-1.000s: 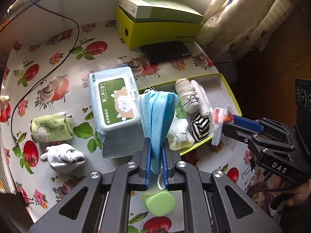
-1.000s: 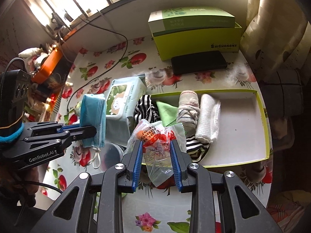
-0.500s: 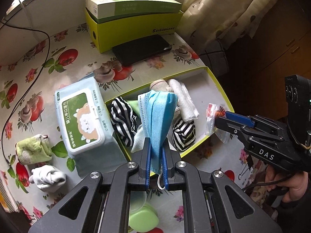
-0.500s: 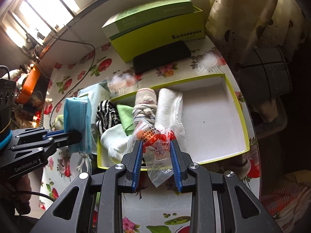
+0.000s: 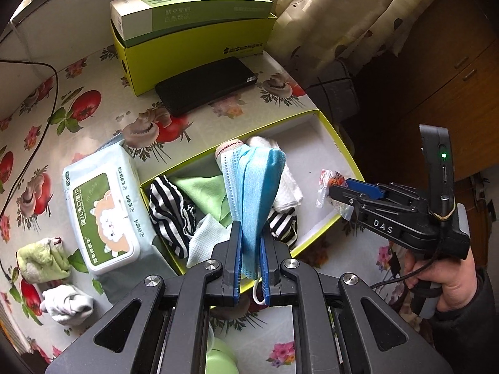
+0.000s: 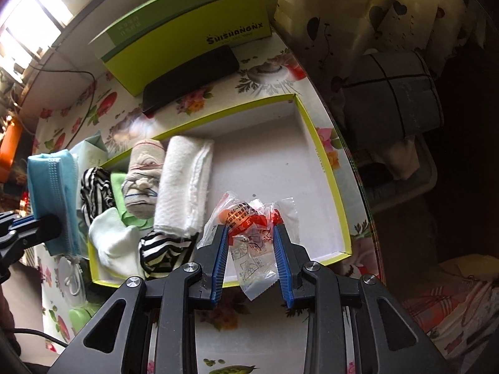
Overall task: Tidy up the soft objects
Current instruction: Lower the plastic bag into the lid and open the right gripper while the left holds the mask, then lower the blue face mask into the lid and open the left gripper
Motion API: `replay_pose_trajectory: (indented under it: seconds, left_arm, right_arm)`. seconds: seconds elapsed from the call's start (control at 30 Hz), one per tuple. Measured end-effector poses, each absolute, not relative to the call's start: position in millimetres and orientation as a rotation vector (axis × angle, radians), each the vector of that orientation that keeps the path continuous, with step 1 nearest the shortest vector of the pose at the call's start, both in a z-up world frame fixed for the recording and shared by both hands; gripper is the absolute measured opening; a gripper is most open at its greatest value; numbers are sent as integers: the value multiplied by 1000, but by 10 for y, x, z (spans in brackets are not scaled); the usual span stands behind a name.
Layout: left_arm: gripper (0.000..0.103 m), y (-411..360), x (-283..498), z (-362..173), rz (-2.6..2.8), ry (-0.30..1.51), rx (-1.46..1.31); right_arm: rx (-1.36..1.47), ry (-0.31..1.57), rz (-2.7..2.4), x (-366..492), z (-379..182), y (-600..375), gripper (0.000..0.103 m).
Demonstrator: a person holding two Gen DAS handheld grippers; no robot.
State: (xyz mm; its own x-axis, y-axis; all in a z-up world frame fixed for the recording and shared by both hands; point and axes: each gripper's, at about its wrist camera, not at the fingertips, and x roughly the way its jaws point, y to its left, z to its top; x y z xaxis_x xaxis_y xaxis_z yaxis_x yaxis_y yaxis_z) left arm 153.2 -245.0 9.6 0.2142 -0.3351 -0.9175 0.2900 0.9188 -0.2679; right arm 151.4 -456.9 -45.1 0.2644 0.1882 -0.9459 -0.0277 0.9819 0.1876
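Note:
My left gripper (image 5: 249, 233) is shut on a folded blue face mask (image 5: 254, 184) and holds it above the left half of the yellow-rimmed tray (image 5: 338, 143). My right gripper (image 6: 251, 233) is shut on a clear plastic packet with red print (image 6: 249, 227), over the tray's front middle (image 6: 324, 162). In the tray lie striped socks (image 6: 93, 187), a green cloth (image 5: 202, 187), a white sock (image 6: 113, 243), a beige rolled sock (image 6: 143, 174) and a white rolled towel (image 6: 184, 180). The right gripper also shows in the left wrist view (image 5: 336, 191).
A wet-wipes pack (image 5: 103, 212) lies left of the tray. A green sock (image 5: 40, 258) and a white sock (image 5: 67, 304) lie further left. A black phone (image 5: 205, 84) and a yellow-green box (image 5: 193, 40) stand behind. The tray's right half is bare white.
Both grippers have moved right and forward over the tray, each still holding its object. The packet now hangs over the tray's front middle and the mask over its left half.

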Motion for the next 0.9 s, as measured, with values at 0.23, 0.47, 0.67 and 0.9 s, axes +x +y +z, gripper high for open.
replay_pose_trajectory:
  seconds: [0.23,0.47,0.67,0.9]
  left_arm:
    - [10,-2547,1601,74,-454,1290,-31]
    - [10,-2716,1713,74,-489,1289,-21]
    - [10,-2964,1874,21,-524,1294,9]
    - [10,-3276,2076,-149,-571,1331,29]
  right_arm:
    - [127,1300,147,1507,-488,-4605,46]
    - [178,1214,153,1375,-230,-4715,46]
    - [210,1200,127,1252,-201,-4830,31]
    - [245,1192,123,1149,-188,-4877,31]
